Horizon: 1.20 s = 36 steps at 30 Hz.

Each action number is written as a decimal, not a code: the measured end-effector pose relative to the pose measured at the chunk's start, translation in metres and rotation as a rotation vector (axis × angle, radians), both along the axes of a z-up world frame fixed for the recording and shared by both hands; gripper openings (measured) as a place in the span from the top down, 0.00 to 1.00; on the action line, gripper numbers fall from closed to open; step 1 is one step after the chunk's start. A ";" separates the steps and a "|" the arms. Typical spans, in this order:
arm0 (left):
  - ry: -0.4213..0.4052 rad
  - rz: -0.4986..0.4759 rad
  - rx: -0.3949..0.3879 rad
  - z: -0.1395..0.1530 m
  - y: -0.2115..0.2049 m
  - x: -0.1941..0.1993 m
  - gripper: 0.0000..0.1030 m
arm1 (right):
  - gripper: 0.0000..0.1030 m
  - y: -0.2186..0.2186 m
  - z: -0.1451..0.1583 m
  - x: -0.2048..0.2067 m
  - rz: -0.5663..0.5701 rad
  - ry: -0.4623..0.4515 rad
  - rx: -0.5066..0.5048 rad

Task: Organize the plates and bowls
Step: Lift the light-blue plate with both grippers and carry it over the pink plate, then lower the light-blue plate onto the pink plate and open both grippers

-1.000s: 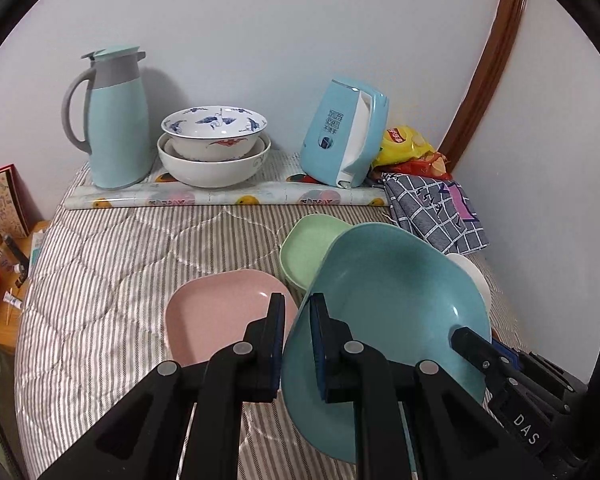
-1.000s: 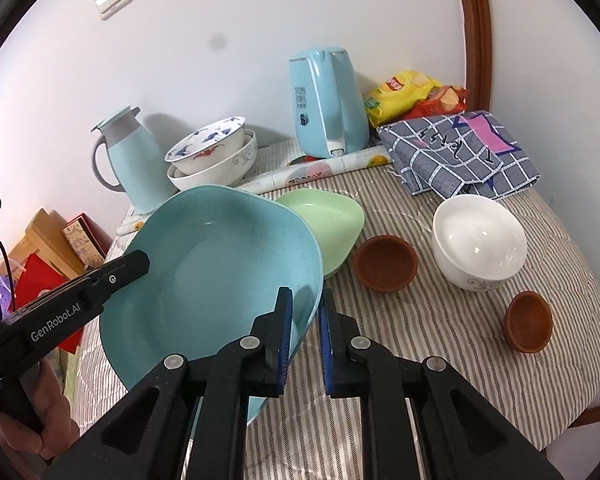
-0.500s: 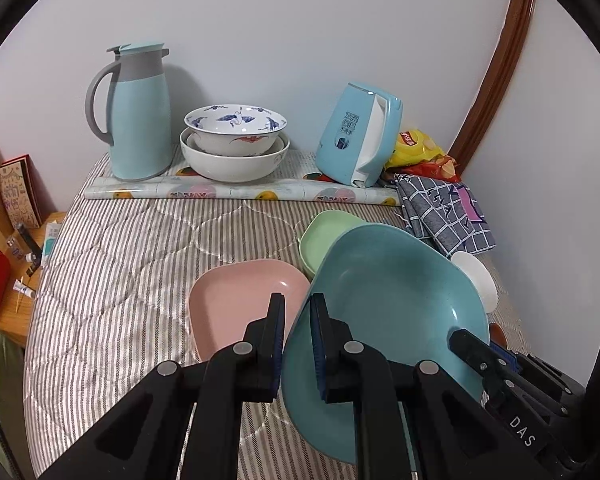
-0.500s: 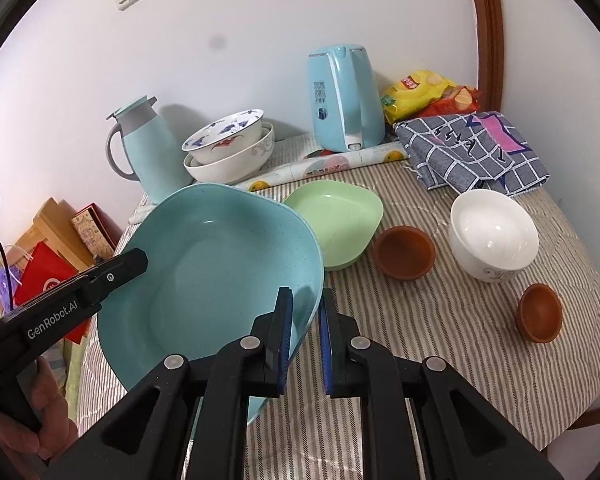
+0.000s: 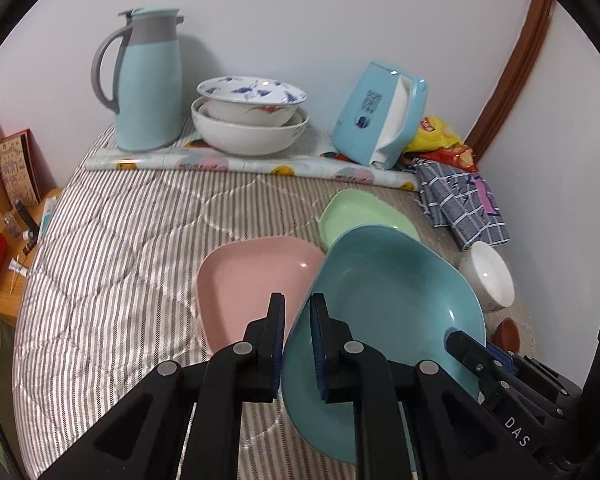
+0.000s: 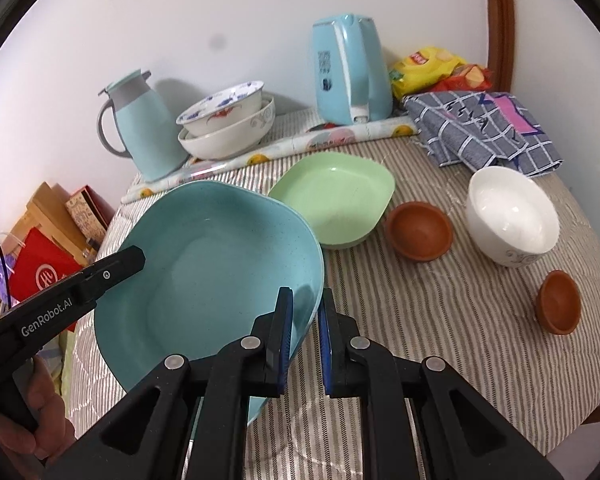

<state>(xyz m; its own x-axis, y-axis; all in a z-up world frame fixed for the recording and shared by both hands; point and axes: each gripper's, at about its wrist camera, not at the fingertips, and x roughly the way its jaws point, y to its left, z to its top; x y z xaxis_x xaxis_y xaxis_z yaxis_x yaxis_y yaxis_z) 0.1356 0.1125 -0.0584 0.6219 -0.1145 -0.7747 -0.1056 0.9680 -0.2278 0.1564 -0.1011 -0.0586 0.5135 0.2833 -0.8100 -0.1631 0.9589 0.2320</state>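
Matt speckled plastic teal plate (image 5: 388, 292)

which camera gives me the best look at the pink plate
The left wrist view. The pink plate lies on the striped table cover there, nearly whole, just ahead of the left gripper, beside the teal plate. In the right wrist view the pink plate cannot be made out; the teal plate fills the area where it would lie.
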 end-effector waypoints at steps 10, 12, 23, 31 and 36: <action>0.080 0.063 -0.007 -0.041 0.028 0.001 0.88 | 0.88 0.032 -0.040 0.010 0.071 0.074 -0.022; 0.096 0.074 -0.009 -0.048 0.033 0.001 0.88 | 0.88 0.037 -0.046 0.012 0.078 0.086 -0.025; 0.115 0.123 -0.038 -0.062 0.056 0.012 0.88 | 0.90 0.064 -0.057 0.031 0.128 0.068 -0.059; 0.133 0.126 -0.036 -0.077 0.059 0.032 0.88 | 0.91 0.075 -0.061 0.059 0.163 0.043 -0.111; 0.134 0.125 -0.048 -0.082 0.061 0.035 0.88 | 0.91 0.081 -0.067 0.073 0.200 0.045 -0.142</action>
<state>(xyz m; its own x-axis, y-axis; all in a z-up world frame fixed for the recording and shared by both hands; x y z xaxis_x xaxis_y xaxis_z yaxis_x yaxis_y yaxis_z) 0.1709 0.1738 -0.1399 0.5250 -0.0820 -0.8472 -0.2568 0.9337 -0.2495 0.2293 -0.0197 -0.1258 0.4213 0.2576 -0.8696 -0.3454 0.9321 0.1088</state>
